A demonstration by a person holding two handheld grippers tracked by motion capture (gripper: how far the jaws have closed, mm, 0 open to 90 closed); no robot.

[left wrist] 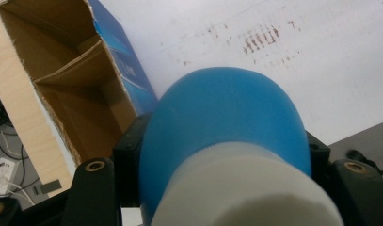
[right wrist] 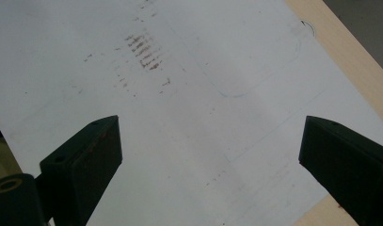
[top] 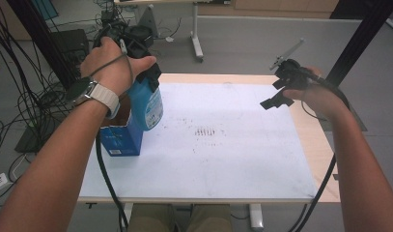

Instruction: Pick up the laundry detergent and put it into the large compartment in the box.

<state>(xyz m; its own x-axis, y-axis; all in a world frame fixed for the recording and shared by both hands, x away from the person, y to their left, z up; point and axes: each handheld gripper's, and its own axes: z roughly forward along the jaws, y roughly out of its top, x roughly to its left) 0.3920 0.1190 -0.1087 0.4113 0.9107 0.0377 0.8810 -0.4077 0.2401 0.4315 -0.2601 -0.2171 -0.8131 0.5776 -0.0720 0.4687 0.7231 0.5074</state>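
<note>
My left gripper [top: 148,79] is shut on a blue bottle [top: 147,105] with a white cap end [left wrist: 241,188]. It holds the bottle in the air above an open blue cardboard box [top: 119,140] at the table's left side. In the left gripper view the bottle [left wrist: 227,117] sits between the black jaws, and the box's brown inside [left wrist: 71,75] shows to the left. My right gripper [top: 281,92] hovers open over the right part of the table, its two jaws wide apart with nothing between them [right wrist: 210,155].
A white sheet [top: 208,145] with brownish smudges [top: 206,131] covers most of the wooden table [top: 324,154]. Cables [top: 20,111] and black equipment [top: 71,43] lie on the floor at the left. A black frame post [top: 358,43] stands at the right.
</note>
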